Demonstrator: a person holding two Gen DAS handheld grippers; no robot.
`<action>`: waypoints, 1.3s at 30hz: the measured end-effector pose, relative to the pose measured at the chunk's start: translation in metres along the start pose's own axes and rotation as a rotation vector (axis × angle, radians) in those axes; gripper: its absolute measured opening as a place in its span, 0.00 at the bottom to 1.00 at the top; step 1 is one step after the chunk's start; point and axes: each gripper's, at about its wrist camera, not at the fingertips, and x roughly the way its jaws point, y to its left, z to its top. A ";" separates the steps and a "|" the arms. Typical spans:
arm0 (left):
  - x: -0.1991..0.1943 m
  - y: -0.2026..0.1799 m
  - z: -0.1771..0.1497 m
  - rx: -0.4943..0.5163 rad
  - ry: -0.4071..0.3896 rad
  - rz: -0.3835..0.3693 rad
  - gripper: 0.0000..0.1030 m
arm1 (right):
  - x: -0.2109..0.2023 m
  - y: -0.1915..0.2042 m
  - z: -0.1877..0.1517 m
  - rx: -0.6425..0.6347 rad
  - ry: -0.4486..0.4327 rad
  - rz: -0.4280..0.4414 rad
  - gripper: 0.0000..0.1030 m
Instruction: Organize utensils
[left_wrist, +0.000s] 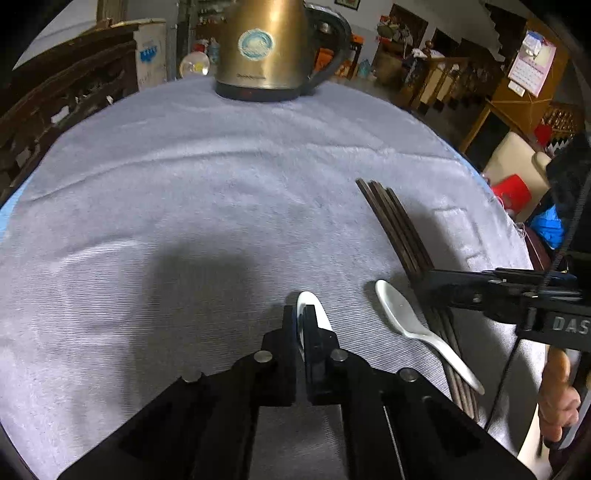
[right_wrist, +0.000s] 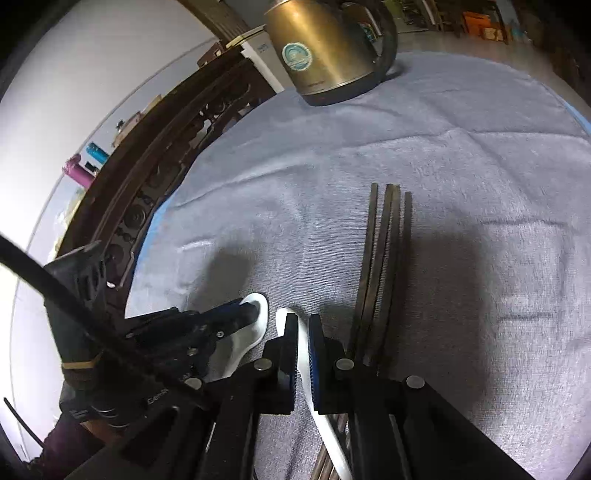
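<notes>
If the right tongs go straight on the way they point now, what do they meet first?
Most likely the grey cloth itself. The right tongs point down at it, shut on a white spoon. The chopsticks lie just right of that line. The kettle stands much farther off, though depth is hard to judge.

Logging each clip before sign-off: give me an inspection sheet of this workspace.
Surface: grey cloth over a table, a few creases.
Job's things: two white spoons, one in the left claw, one in the right claw; dark chopsticks lying side by side.
Clutter: brass kettle at the far edge.
Grippers: left claw shut on its spoon; right claw shut on the other spoon.
Cables: black cable crossing the left claw's body.
Surroundings: dark carved wooden furniture, wall calendar.
</notes>
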 end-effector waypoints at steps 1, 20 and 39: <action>-0.004 0.004 -0.001 -0.006 -0.010 -0.002 0.03 | 0.003 0.001 0.001 -0.005 0.006 -0.008 0.18; -0.088 0.040 -0.050 -0.183 -0.144 0.069 0.03 | -0.002 0.015 -0.016 -0.081 -0.057 -0.144 0.03; -0.221 -0.015 -0.123 -0.372 -0.496 0.180 0.03 | -0.168 0.032 -0.165 0.184 -0.858 -0.147 0.03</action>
